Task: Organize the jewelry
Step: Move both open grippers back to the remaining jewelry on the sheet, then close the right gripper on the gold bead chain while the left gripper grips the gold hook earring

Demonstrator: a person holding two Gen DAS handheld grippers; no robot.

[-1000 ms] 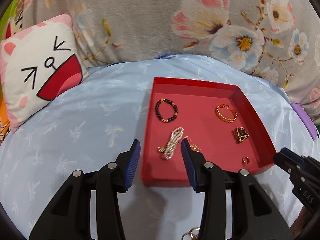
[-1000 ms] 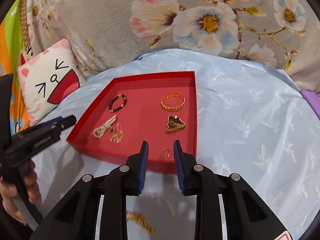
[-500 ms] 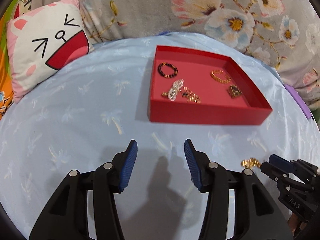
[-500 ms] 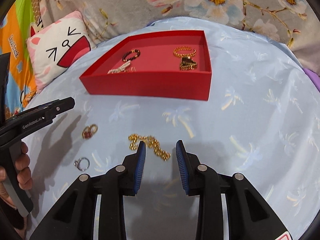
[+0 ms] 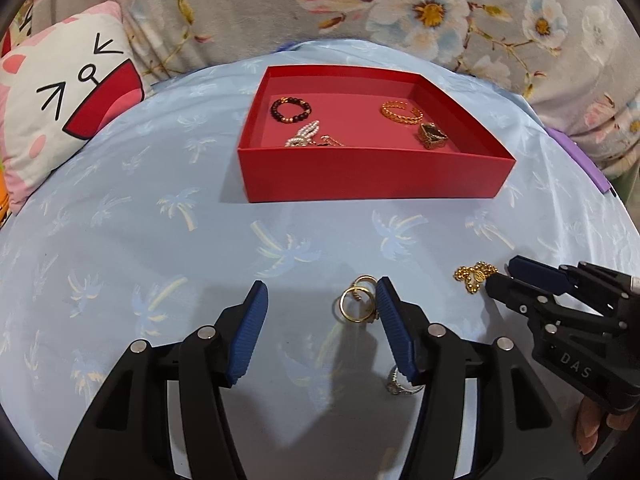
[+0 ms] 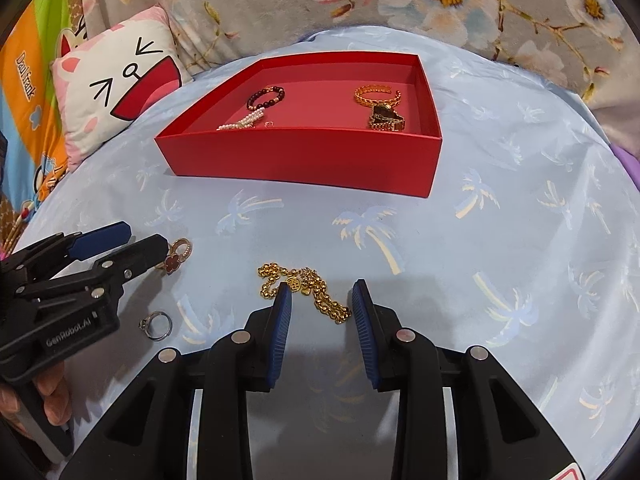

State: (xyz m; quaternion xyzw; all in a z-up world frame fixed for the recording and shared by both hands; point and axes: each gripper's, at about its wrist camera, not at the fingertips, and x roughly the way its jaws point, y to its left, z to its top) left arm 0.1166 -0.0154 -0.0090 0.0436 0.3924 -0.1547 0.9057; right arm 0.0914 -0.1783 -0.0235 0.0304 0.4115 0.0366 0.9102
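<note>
A red tray (image 5: 372,178) (image 6: 304,156) sits on the blue cloth and holds a dark bead bracelet (image 5: 291,109), a pearl piece (image 5: 304,136), a gold bangle (image 5: 401,112) and a dark gold piece (image 5: 431,136). My left gripper (image 5: 320,300) is open, low over the cloth, with a gold double ring (image 5: 357,303) (image 6: 178,256) by its right finger. A silver ring (image 5: 402,386) (image 6: 157,325) lies beside that finger. My right gripper (image 6: 322,294) is open around a gold bead chain (image 6: 308,286) (image 5: 476,274) on the cloth.
A cat-face cushion (image 5: 60,108) (image 6: 120,80) lies at the left. A floral grey blanket (image 5: 440,12) rises behind the tray. A purple object (image 5: 580,160) sits at the right edge. The two grippers are close side by side.
Both grippers have pulled back from the tray and dropped toward the cloth. The left now has the gold double ring at its right finger; the right now straddles the gold chain.
</note>
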